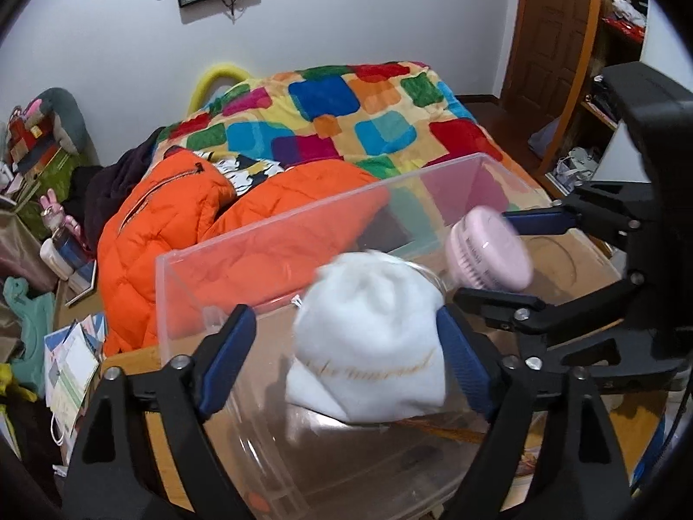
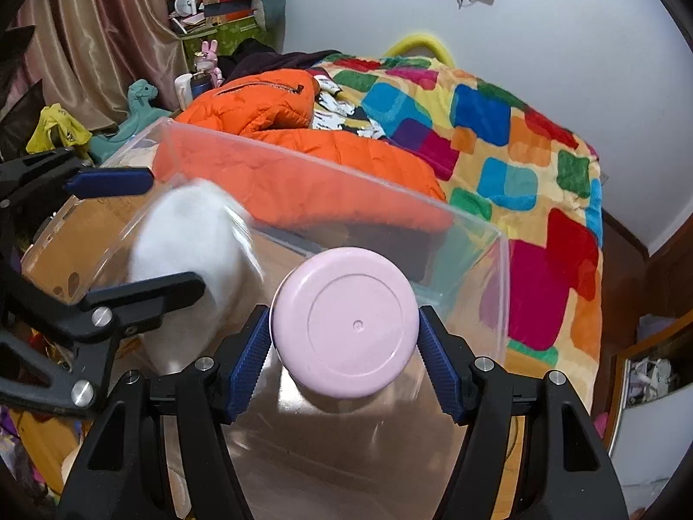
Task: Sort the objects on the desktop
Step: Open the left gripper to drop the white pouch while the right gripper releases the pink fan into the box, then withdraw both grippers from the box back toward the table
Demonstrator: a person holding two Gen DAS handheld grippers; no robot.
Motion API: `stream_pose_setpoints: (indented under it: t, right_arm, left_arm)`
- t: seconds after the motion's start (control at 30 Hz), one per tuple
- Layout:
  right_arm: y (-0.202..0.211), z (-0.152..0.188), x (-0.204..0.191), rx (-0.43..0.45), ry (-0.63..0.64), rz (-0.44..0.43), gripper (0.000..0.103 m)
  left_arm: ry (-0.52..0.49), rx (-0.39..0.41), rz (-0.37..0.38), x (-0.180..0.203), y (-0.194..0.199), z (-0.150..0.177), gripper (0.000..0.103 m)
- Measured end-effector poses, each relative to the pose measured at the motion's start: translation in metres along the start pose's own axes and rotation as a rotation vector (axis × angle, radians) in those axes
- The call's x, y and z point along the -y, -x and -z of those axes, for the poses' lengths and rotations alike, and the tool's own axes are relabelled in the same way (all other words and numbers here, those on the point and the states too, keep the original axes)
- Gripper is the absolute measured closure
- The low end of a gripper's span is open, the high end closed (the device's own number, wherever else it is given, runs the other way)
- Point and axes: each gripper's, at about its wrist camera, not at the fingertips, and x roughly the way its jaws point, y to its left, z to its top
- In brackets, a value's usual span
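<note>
A clear plastic box [image 1: 277,225] stands on the desk, and it shows in the right wrist view [image 2: 476,234] too. My left gripper [image 1: 346,346] is open over the box; a blurred white cloth pouch [image 1: 368,338] touches only its right finger. The pouch also shows in the right wrist view [image 2: 190,242]. My right gripper [image 2: 344,346] holds a round pink brush [image 2: 346,325] between both pads, above the box. In the left wrist view the pink brush [image 1: 489,251] and right gripper [image 1: 519,255] sit at the right.
A bed with a colourful patchwork quilt [image 1: 346,112] and an orange jacket [image 1: 173,216] lies behind the box. Books and papers [image 1: 73,359] pile at the left. A wooden shelf [image 1: 597,86] stands at the right. Curtains [image 2: 86,43] and toys [image 2: 138,99] fill the left side.
</note>
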Motion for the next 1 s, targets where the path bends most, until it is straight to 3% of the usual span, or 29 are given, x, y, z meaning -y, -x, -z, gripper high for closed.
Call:
stream_pose_setpoints:
  t: [0.43, 0.53, 1.0]
  right_arm:
    - [0.009, 0.001, 0.0, 0.025, 0.007, 0.042, 0.03]
    - [0.013, 0.001, 0.001, 0.025, 0.015, 0.031, 0.023]
    - [0.06, 0.016, -0.013, 0.088, 0.056, 0.09, 0.022]
  left_arm:
    - [0.039, 0.005, 0.024, -0.008, 0.002, 0.0, 0.014]
    - [0.049, -0.003, 0.029, -0.008, 0.005, 0.002, 0.014]
    - [0.053, 0.046, -0.007, -0.001, 0.051, 0.005, 0.01]
